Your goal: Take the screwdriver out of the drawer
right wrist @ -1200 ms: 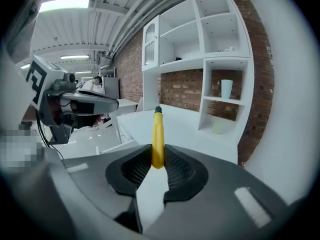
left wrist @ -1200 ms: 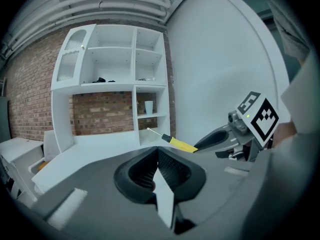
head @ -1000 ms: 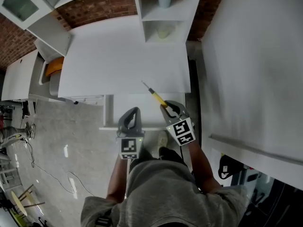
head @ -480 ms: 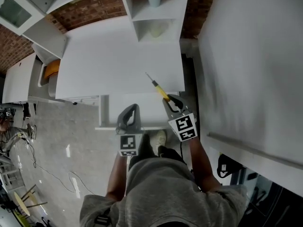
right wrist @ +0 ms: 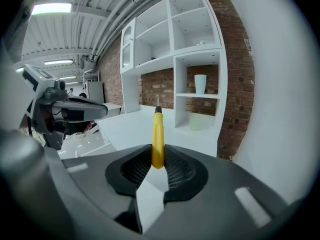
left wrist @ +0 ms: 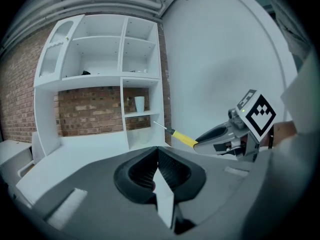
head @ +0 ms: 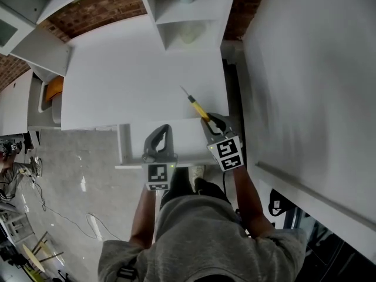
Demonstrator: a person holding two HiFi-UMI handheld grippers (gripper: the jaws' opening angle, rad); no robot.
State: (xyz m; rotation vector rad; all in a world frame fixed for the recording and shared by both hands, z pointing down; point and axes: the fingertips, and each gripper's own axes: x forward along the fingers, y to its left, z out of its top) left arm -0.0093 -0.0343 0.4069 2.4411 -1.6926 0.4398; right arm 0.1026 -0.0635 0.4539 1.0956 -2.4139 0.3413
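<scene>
A white desk (head: pixel 129 69) stands before a brick wall (head: pixel 100 10), with its drawer (head: pixel 125 145) open. The right gripper (head: pixel 212 122) is clenched on the yellow handle of the screwdriver (head: pixel 197 107), and the tip points to 11 o'clock over the desk top. The left gripper (head: pixel 163 131), at its 9 o'clock, is closed on nothing. I judge that the tool is already out of the drawer; next it must be laid on the desk.

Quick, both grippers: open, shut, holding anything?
Left gripper: closed, nothing between its jaws.
Right gripper: closed on the yellow handle of the screwdriver.
</scene>
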